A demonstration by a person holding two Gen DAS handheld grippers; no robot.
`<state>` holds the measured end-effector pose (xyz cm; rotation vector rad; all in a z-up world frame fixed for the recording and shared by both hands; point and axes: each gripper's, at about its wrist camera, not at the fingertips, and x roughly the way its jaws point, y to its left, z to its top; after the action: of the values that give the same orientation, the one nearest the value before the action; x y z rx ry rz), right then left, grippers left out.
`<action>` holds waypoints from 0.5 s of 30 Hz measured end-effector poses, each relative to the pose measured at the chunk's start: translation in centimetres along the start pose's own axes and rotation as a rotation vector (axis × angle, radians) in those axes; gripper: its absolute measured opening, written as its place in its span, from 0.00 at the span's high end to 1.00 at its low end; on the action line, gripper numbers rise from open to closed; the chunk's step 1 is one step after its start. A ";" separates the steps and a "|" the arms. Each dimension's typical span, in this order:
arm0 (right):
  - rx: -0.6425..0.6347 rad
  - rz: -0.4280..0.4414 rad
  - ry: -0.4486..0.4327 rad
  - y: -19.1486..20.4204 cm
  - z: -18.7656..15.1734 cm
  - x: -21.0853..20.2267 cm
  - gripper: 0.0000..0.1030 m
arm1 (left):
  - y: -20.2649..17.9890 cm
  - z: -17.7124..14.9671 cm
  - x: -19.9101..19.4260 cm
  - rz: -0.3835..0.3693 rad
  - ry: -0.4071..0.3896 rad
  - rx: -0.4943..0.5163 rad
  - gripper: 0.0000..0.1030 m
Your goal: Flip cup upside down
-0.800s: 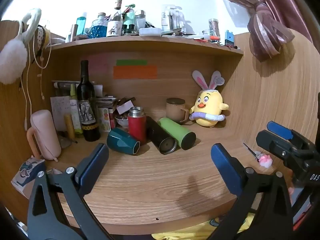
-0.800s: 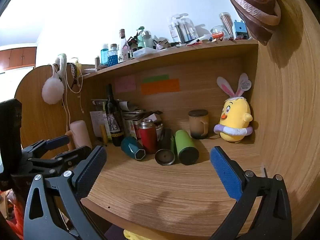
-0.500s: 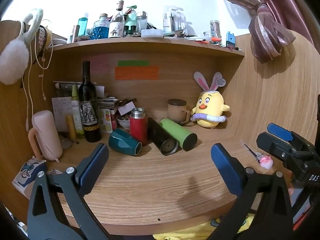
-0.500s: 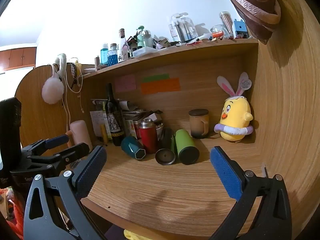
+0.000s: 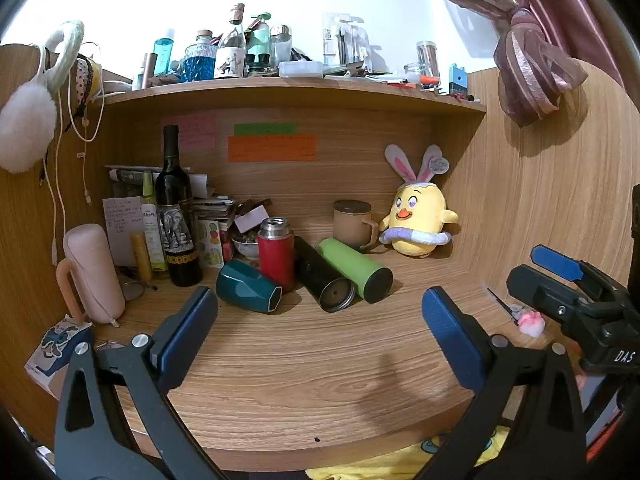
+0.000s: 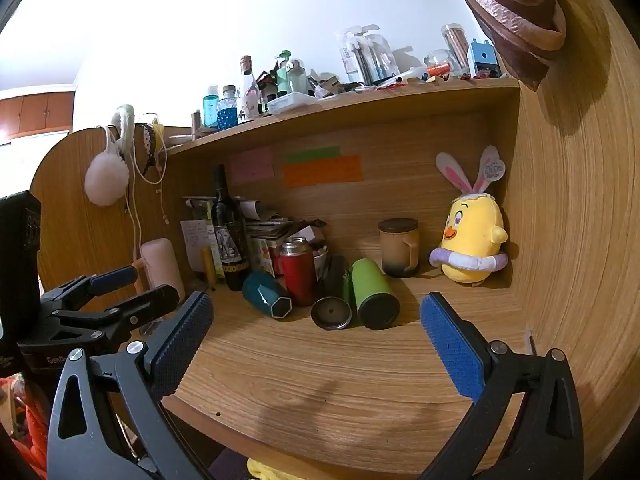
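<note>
Hovering over the front edge of the wooden bench (image 5: 304,380), both grippers hold nothing: the left gripper (image 5: 318,322) has its jaws spread wide, and so does the right gripper (image 6: 316,330), well short of the clutter.

Toward the left edge stands a matte pink rounded bottle with a loop handle (image 5: 94,274), then a tall dark glass wine bottle (image 5: 176,216). Right of it, near the middle of the bench, the teal faceted cup (image 5: 248,290) lies on its side, its hexagonal end facing the front edge; I take this for the task's thing, though other vessels could qualify. Just behind it, apparently touching, stands a red metal flask with a bare steel neck (image 5: 276,256). Next lie a black cylindrical tumbler (image 5: 324,280) and a green cylindrical tumbler (image 5: 354,268), side by side. Behind them a tan lidded mug (image 5: 354,224) stands, and a yellow plush chick with rabbit ears (image 5: 418,220) sits in the back right corner.

The cup's glossy slanted facets may slip between flat pads, and it could roll. Reaching in might knock the flask over or set the tumblers rolling.
</note>
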<state>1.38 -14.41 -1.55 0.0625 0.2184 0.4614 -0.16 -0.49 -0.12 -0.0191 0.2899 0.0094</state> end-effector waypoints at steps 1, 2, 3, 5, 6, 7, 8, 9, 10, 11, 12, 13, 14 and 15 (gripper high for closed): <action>0.001 0.000 0.001 0.0 0.0 0.1 0.00 | 0.0 0.0 0.0 0.000 0.000 0.000 0.00; 0.001 0.000 0.001 -0.1 0.0 0.2 0.00 | 0.1 0.1 0.0 -0.001 0.000 0.001 0.00; 0.001 0.000 0.000 -0.1 0.0 0.2 0.00 | 0.1 0.1 0.0 -0.001 0.001 0.000 0.00; 0.000 -0.001 0.001 0.0 0.0 0.2 0.00 | 0.1 0.2 -0.1 -0.004 0.002 -0.001 0.00; 0.000 -0.001 0.001 0.0 0.0 0.2 0.00 | 0.2 0.2 -0.1 -0.004 0.002 -0.001 0.00; 0.000 0.000 0.000 0.0 0.0 0.2 0.00 | 0.1 0.2 0.0 -0.004 0.002 0.000 0.00; 0.000 0.000 0.000 0.0 0.0 0.2 0.00 | 0.2 0.2 0.0 -0.003 0.002 -0.001 0.00; -0.001 0.000 0.000 0.0 0.0 0.2 0.00 | 0.1 0.2 0.0 -0.003 0.002 0.000 0.00; -0.002 -0.001 0.000 0.0 0.0 0.1 0.00 | 0.1 0.2 0.0 -0.004 0.003 -0.001 0.00; -0.002 -0.001 0.000 0.1 0.0 0.1 0.00 | 0.2 0.2 -0.1 -0.005 0.002 -0.002 0.00; -0.003 -0.002 -0.001 0.0 0.0 0.2 0.00 | 0.1 0.1 -0.1 -0.006 0.002 -0.001 0.00; -0.003 -0.001 -0.001 0.1 0.0 0.1 0.00 | 0.0 0.1 -0.1 -0.007 0.002 0.000 0.00; -0.002 -0.001 0.000 0.1 0.0 0.1 0.00 | 0.0 0.1 -0.1 -0.008 0.002 0.001 0.00; -0.002 -0.001 -0.001 0.1 0.0 0.1 0.00 | 0.0 0.1 -0.1 -0.009 0.002 0.000 0.00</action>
<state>1.43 -14.30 -1.53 0.0604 0.2173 0.4611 -0.27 -0.46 0.00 -0.0201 0.2915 -0.0001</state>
